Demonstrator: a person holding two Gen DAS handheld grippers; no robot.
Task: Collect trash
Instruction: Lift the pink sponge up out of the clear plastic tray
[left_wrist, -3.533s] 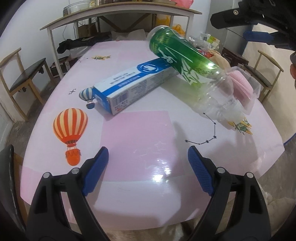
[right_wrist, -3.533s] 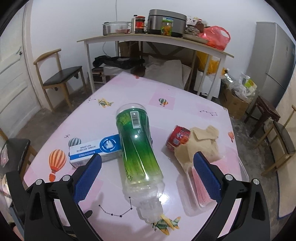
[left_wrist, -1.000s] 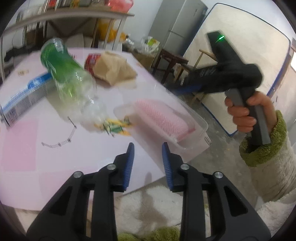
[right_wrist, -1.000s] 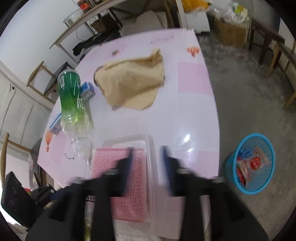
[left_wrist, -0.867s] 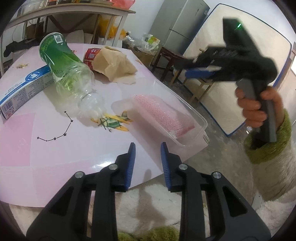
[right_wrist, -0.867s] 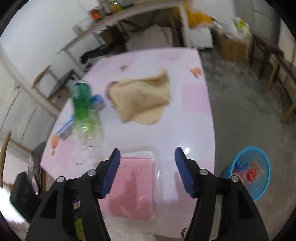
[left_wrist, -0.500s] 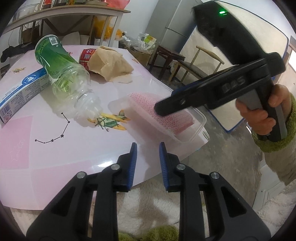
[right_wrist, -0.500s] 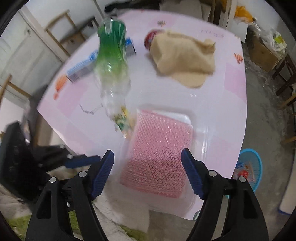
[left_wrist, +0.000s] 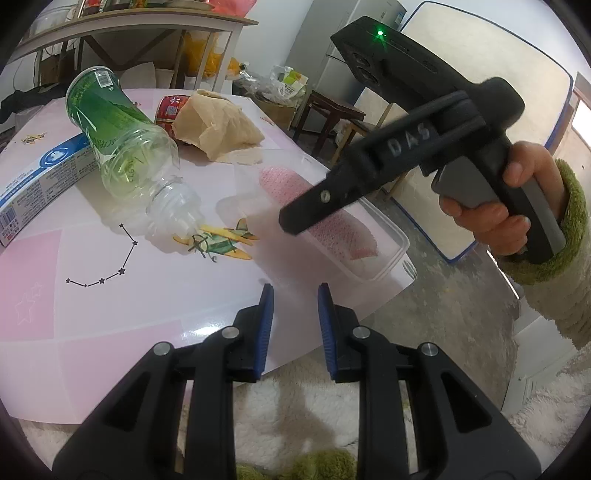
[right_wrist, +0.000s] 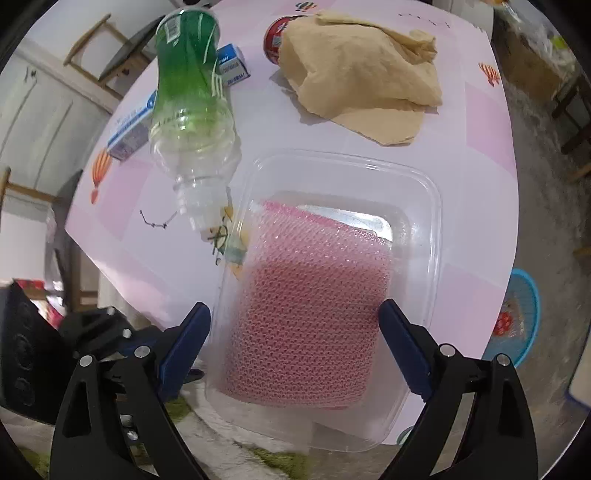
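A clear plastic tray (right_wrist: 424, 221) with pink netting (right_wrist: 310, 295) in it lies at the pink table's near edge; it also shows in the left wrist view (left_wrist: 384, 266). My right gripper (right_wrist: 295, 332) is open, its fingers spread on either side of the tray from above. My left gripper (left_wrist: 295, 325) is nearly closed with a small gap, empty, low over the table edge. A green plastic bottle (right_wrist: 188, 96) (left_wrist: 114, 125), a brown paper bag (right_wrist: 362, 74) (left_wrist: 218, 129), a red can (right_wrist: 275, 35) (left_wrist: 170, 110) and a blue-white box (right_wrist: 136, 122) (left_wrist: 37, 177) lie on the table.
A blue waste basket (right_wrist: 517, 317) with some trash stands on the floor right of the table. White fluffy rug (left_wrist: 295, 413) lies below the table edge. Chairs, a shelf table and a fridge stand behind.
My right gripper swung over the tray and came down close, fingers now straddling it. My left gripper narrowed from wide open to nearly closed and turned toward the tray.
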